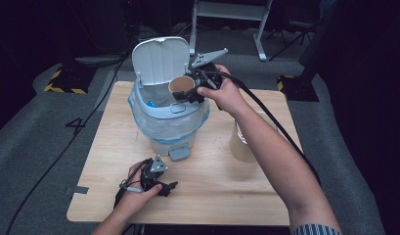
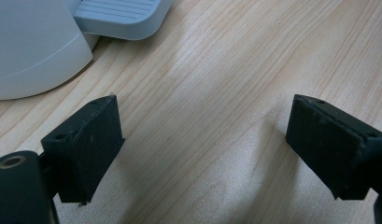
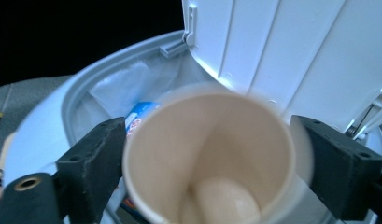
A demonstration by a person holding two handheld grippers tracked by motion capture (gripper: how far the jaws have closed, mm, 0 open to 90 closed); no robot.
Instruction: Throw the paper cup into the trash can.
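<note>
The right gripper [image 1: 190, 93] is gripping a tan paper cup [image 1: 182, 86], its mouth blurred, over the open bin [image 1: 170, 115] on the counter [image 1: 212, 176]. The right gripper view is showing a blue-and-white wrapper [image 3: 138, 116] inside, writing unreadable. The left gripper [image 2: 205, 154] is resting on the counter with jaws spread wide, near the bin's pedal [image 2: 118, 16].

Tan paper cup [image 1: 181, 84], pale blue-grey pedal bin [image 1: 164, 128] with white lid [image 1: 161, 58], light wood-grain table [image 1: 217, 176], black gripper pads [image 3: 93, 163].
</note>
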